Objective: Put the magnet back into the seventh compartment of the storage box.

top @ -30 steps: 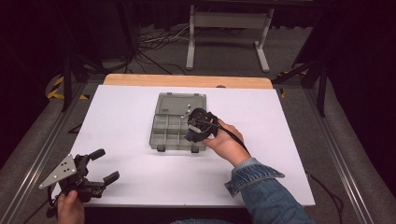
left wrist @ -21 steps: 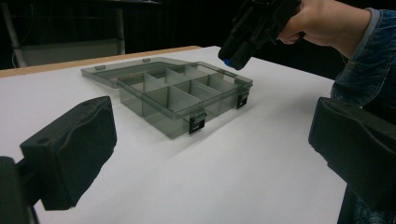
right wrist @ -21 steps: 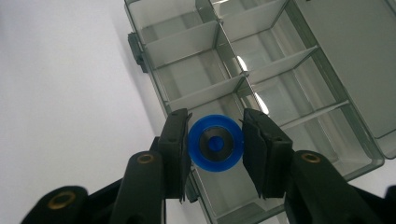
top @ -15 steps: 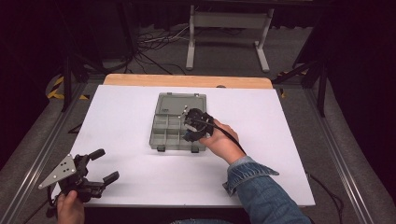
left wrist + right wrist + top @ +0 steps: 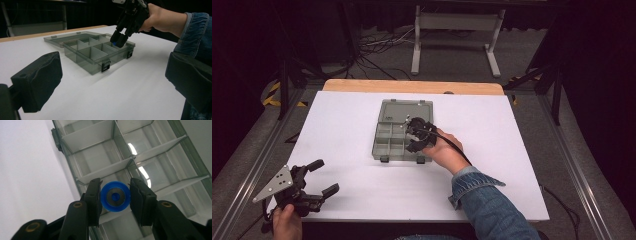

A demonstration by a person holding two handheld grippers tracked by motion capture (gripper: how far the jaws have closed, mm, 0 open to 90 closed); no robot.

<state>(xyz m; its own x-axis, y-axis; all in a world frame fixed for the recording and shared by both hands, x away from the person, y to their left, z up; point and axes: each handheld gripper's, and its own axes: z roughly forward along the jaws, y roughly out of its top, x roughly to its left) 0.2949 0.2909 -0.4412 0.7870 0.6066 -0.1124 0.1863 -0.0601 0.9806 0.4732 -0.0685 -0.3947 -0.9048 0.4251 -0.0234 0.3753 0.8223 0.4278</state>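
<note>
A blue disc (image 5: 115, 196) with a metal hub sits between the pads of my right gripper (image 5: 115, 199), which is shut on it. That gripper (image 5: 413, 136) points down into the near right part of a grey see-through compartment box (image 5: 387, 141), its tips low over a compartment. From the left gripper view, the right gripper (image 5: 119, 40) dips to the box rim (image 5: 96, 63) with a bit of blue disc (image 5: 114, 43) at its tips. My left gripper (image 5: 326, 176) rests open at the table's near left corner, nothing between its pads (image 5: 37, 80).
The box's lid (image 5: 407, 106) lies open flat on the far side. The compartments (image 5: 100, 160) I can see hold nothing. A white sheet (image 5: 492, 150) covers the table, with a wooden edge (image 5: 412, 86) at the back. A denim sleeve (image 5: 487, 200) crosses the near right.
The right hand has sunk a little and shifted left, bringing the blue disc lower over the box. The left gripper has not moved.
</note>
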